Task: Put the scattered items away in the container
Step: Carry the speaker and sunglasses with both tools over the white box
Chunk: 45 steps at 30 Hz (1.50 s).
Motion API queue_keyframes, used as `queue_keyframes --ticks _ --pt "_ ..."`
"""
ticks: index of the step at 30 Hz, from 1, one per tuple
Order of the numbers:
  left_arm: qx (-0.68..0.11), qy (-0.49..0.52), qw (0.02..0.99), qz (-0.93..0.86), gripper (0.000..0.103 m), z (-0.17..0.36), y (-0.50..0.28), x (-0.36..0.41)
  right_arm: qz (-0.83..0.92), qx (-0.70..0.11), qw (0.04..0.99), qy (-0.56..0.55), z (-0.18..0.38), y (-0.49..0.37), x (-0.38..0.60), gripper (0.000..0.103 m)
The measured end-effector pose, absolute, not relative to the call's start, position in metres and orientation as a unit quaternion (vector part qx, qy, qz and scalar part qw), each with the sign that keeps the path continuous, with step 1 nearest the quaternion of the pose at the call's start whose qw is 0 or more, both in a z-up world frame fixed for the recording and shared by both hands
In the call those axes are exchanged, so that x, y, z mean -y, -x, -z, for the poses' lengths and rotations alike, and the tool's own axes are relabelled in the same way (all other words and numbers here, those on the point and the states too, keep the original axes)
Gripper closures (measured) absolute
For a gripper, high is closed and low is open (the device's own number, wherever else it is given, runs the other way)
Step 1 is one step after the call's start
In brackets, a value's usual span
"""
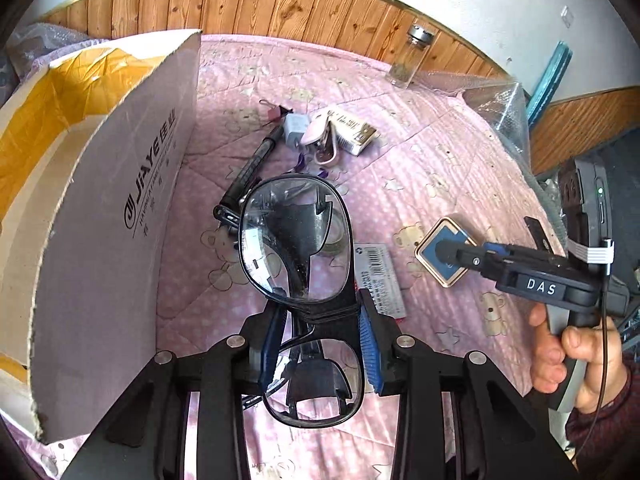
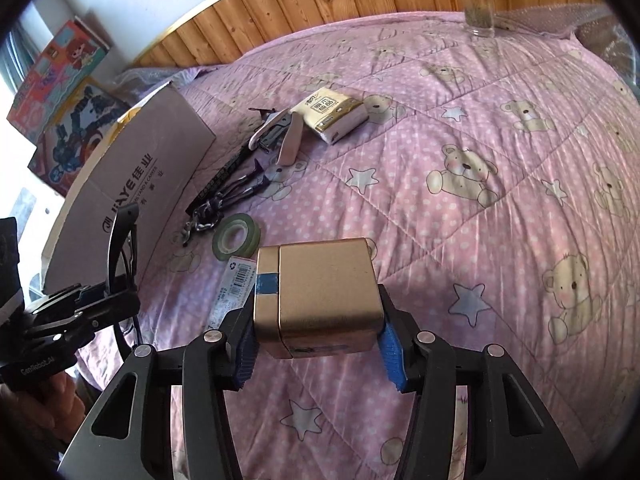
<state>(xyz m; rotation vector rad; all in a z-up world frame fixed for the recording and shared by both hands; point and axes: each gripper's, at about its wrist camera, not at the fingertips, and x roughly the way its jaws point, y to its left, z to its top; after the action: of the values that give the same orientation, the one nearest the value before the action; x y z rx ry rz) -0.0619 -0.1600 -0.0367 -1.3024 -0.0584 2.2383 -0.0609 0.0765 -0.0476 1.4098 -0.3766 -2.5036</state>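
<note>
Eyeglasses (image 1: 296,240) pinched in left gripper (image 1: 322,332), gold tin (image 2: 320,304) clamped in right gripper (image 2: 316,344) — thin frame could twist loose short of cardboard box (image 1: 112,216).

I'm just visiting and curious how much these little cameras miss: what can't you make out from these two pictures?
- Inside of the cardboard box: its raised flap hides it in both views.
- Roll of green tape: in the left wrist view, only a blur behind the held glasses.
- Print on the barcoded packet: too small, partly behind the gold tin.
- Glass jar: top cut off in the right wrist view.
</note>
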Motion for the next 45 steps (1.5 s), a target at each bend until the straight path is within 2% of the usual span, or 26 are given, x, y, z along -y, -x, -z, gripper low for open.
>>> queue_keyframes --ticks 19,45 --pt "0.037 0.447 0.301 -0.841 0.067 -0.014 0.035 0.159 0.859 0.170 0.112 -0.470 0.030 0.000 -0.073 0.049" --pt "0.089 0.401 0.315 -0.856 0.067 -0.061 0.020 0.213 0.875 0.114 0.181 -0.435 -0.044 -0.015 0.022 0.049"
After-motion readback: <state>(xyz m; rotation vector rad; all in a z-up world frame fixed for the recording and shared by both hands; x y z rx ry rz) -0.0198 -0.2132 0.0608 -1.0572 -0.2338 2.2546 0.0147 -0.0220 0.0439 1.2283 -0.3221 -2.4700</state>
